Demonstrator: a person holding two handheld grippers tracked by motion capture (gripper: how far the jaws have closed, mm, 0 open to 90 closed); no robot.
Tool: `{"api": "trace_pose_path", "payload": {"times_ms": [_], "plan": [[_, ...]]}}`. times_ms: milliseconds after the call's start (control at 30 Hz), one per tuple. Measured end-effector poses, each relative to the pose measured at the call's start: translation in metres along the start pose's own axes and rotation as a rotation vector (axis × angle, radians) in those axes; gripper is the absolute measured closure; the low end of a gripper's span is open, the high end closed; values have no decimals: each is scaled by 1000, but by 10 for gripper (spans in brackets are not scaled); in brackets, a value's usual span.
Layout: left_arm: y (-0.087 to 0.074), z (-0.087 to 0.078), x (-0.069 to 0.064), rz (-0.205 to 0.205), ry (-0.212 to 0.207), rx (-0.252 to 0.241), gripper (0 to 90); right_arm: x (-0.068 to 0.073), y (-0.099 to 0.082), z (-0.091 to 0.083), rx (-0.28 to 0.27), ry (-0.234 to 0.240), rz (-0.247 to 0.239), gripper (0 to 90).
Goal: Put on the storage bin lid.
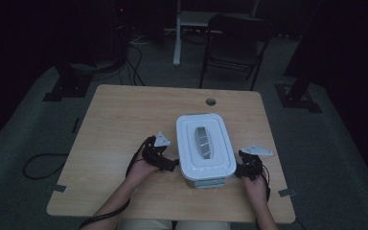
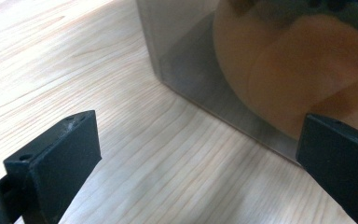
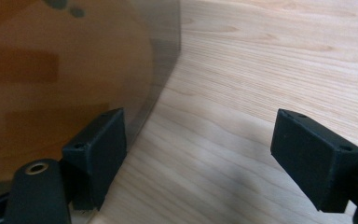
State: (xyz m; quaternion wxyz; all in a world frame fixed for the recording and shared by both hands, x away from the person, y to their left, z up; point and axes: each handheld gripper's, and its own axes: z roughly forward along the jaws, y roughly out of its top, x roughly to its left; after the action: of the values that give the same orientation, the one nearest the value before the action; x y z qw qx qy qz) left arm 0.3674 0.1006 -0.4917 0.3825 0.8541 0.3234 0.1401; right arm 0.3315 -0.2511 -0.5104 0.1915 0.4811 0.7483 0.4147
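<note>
I see my left gripper (image 1: 172, 165) spread, beside the lidded container (image 1: 204, 146) near the wooden table's (image 1: 124, 120) front edge; my right gripper (image 1: 239, 168) flanks it, spread too. No writing is legible. The gripper views show the container's translucent wall with orange contents (image 2: 298, 70); the high view shows its white lid (image 1: 203, 124).

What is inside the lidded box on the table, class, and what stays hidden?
Through the box's smoky clear wall, both gripper views show blurred orange-tan rounded shapes. What they are cannot be told. From above, the white lid covers the contents.
</note>
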Motion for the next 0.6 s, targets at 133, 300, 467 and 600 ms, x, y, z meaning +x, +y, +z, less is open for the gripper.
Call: {"api": "trace_pose_path", "payload": {"times_ms": [133, 300, 467, 600], "plan": [[-6, -5, 8, -14, 14, 0, 4, 10, 1, 3, 9, 26, -13, 191], [-13, -12, 18, -28, 42, 1, 4, 23, 4, 9, 21, 52, -37, 191], [-18, -18, 26, -46, 54, 5, 4, 30, 11, 19, 27, 66, -41, 191], [-21, -20, 33, -67, 49, 1, 4, 33, 15, 25, 27, 82, -31, 192]]}}
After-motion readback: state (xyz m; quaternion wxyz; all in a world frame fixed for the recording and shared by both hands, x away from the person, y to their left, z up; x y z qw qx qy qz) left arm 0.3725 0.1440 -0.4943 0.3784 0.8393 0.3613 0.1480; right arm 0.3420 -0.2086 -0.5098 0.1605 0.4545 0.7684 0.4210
